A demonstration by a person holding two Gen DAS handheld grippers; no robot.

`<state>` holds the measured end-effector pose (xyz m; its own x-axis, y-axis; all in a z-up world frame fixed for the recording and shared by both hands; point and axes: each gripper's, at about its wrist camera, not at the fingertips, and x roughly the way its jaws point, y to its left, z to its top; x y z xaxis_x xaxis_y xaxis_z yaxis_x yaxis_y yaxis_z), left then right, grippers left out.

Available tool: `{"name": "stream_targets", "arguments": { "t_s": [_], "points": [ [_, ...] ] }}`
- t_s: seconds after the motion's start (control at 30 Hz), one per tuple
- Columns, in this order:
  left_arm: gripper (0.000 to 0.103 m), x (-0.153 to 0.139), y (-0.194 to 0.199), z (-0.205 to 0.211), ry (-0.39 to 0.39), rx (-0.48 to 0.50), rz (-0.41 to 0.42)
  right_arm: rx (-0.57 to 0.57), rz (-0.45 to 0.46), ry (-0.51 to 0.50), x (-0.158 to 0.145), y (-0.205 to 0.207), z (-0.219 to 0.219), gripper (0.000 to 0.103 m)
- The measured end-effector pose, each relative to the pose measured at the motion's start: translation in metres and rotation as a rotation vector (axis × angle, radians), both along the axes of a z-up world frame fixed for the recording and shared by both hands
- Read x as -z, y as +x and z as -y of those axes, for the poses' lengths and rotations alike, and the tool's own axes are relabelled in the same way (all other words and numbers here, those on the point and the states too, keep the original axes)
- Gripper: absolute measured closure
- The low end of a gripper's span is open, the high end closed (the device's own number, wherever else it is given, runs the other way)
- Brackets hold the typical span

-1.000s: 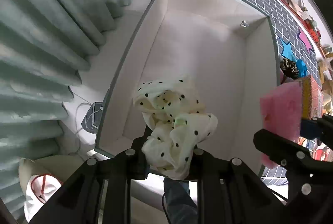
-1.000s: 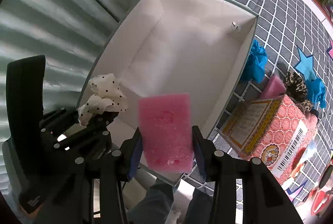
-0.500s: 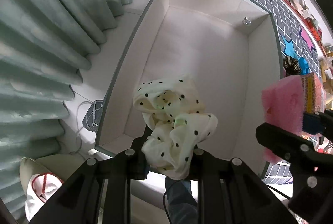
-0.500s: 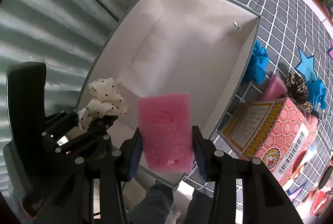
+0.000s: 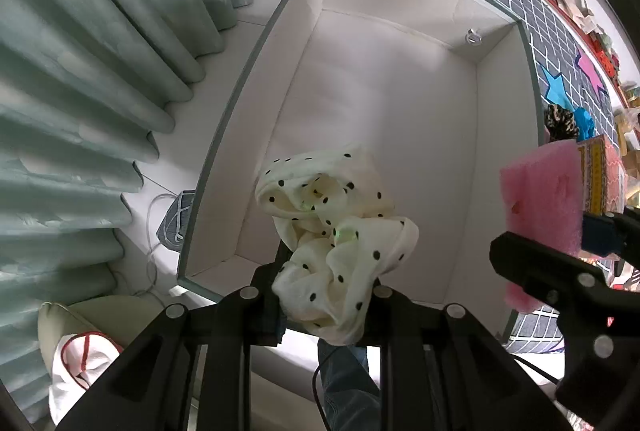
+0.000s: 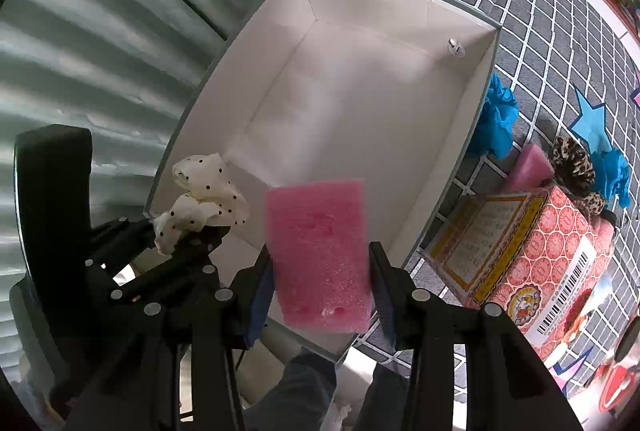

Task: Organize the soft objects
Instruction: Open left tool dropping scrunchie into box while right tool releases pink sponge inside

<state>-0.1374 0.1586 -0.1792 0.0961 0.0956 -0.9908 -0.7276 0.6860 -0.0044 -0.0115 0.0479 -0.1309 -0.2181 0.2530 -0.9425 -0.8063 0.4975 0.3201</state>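
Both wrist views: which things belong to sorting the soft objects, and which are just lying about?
In the job:
- polka-dot scrunchie, in the left gripper
- pink sponge, in the right gripper
- white box, held over
- on the mat: blue scrunchies, leopard scrunchie, second pink sponge

Lying about:
- patterned carton
- curtain
- grid mat
- cable

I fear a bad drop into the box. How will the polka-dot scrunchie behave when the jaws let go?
The polka-dot scrunchie looks floppy: its folds sag over the left gripper. Probably light, so it should land softly and not roll.
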Motion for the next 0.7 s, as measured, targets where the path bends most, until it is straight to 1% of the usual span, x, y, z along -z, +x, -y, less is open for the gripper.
{"name": "stream_targets", "arguments": {
  "t_s": [0.2,0.27,0.33,0.37,0.43,0.47,0.5,0.57,0.67,0.7],
  "points": [
    [0.077,0.0,0.0,0.002,0.004,0.006,0.006,-0.004,-0.009,0.001,0.001,0.0,-0.002,0.057],
    [0.074,-0.002,0.0,0.004,0.01,0.012,0.017,-0.006,-0.011,0.004,0.001,0.0,-0.003,0.057],
    [0.058,-0.005,0.0,0.005,0.019,0.022,0.028,-0.008,-0.015,0.009,0.001,-0.001,-0.003,0.057],
    [0.053,-0.006,0.0,0.005,0.026,0.024,0.031,-0.01,-0.015,0.012,0.0,0.0,-0.004,0.056],
    [0.034,-0.01,0.001,0.006,0.044,0.03,0.044,-0.009,-0.01,0.017,-0.002,0.0,-0.004,0.056],
    [0.029,-0.012,0.001,0.007,0.05,0.033,0.05,-0.008,-0.011,0.022,-0.004,0.0,-0.003,0.055],
    [0.023,-0.014,0.002,0.007,0.053,0.035,0.056,-0.008,-0.009,0.026,-0.005,0.001,-0.002,0.045],
    [0.022,-0.016,0.002,0.007,0.054,0.035,0.066,-0.009,0.014,0.035,-0.01,0.001,-0.002,0.029],
    [0.009,-0.015,0.002,0.001,0.014,0.01,0.077,-0.01,0.033,0.046,-0.016,0.001,-0.001,0.028],
    [0.0,-0.015,0.001,-0.002,0.0,-0.003,0.081,-0.009,0.037,0.049,-0.017,0.002,-0.001,0.023]
  ]
}}
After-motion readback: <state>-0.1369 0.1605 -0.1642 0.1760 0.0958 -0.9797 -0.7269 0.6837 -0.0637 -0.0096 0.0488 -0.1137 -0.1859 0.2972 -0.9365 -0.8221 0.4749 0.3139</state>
